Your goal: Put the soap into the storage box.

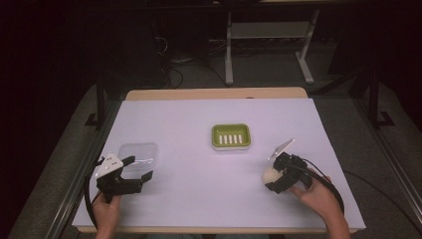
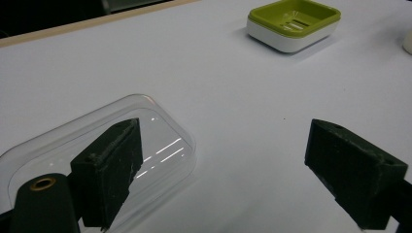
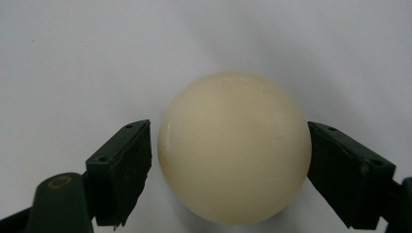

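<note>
I found the table (image 1: 199,209) covered in a plain white sheet, with three items on it. A green soap dish (image 1: 231,136) with a slotted floor and white base sat near the middle, slightly toward the far side. A clear plastic lid (image 1: 139,158) lay flat toward the near left. A cream-coloured rounded bar of soap (image 1: 271,175) lay toward the near right.

My left gripper (image 1: 134,172) was held low at the near left, its jaws spread wide. In the left gripper view, one jaw stood over the clear plastic lid (image 2: 97,155) and the other stood over bare sheet well to the side; I could not tell whether the first jaw touched the lid. The green soap dish (image 2: 293,24) appeared farther off in that view.

My right gripper (image 1: 273,179) was at the soap. In the right gripper view, the soap (image 3: 234,148) sat between my jaws. One jaw met its side or very nearly so; a narrow gap remained at the other. The jaws were parted and had not clamped the soap, which rested on the sheet.
</note>
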`<state>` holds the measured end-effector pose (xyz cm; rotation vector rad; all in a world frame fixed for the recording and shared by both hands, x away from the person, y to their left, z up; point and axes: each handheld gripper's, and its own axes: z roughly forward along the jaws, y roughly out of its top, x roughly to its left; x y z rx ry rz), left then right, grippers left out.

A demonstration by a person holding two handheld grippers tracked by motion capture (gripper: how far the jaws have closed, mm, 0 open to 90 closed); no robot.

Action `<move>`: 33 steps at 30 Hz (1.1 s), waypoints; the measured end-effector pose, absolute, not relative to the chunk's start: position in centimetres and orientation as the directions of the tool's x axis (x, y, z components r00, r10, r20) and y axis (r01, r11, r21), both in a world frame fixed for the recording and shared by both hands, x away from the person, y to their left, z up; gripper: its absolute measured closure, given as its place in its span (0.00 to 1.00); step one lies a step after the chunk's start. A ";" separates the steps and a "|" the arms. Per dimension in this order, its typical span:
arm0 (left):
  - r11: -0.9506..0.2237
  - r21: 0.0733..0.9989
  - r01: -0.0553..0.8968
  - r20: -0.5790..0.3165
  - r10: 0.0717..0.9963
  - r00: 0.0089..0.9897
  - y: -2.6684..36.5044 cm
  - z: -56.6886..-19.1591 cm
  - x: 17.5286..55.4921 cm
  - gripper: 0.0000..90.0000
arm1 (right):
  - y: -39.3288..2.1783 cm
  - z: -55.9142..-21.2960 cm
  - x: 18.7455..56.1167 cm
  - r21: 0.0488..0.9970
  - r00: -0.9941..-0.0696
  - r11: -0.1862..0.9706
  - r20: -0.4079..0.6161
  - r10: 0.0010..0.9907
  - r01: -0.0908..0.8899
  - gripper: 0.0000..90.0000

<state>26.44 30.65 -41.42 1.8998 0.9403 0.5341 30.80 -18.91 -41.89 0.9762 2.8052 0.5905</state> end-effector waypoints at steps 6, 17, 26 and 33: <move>-0.292 0.871 0.396 -0.018 0.786 0.618 30.6 -41.5 26.5 0.14 | -18.8 -42.2 30.9 0.381 -0.785 0.722 0.015 0.619 0.577 0.22; -0.280 0.877 0.391 -0.022 0.789 0.614 30.6 -41.5 26.5 0.14 | -18.5 -42.5 31.0 0.370 -0.783 0.726 0.003 0.622 0.579 0.25; -0.279 0.877 0.391 -0.023 0.789 0.614 30.6 -41.5 26.5 0.14 | -18.4 -42.6 31.0 0.362 -0.785 0.735 -0.014 0.620 0.574 0.26; -0.279 0.877 0.391 -0.022 0.789 0.614 30.7 -41.5 26.5 0.14 | -18.4 -42.6 31.0 0.362 -0.783 0.732 -0.011 0.622 0.577 0.26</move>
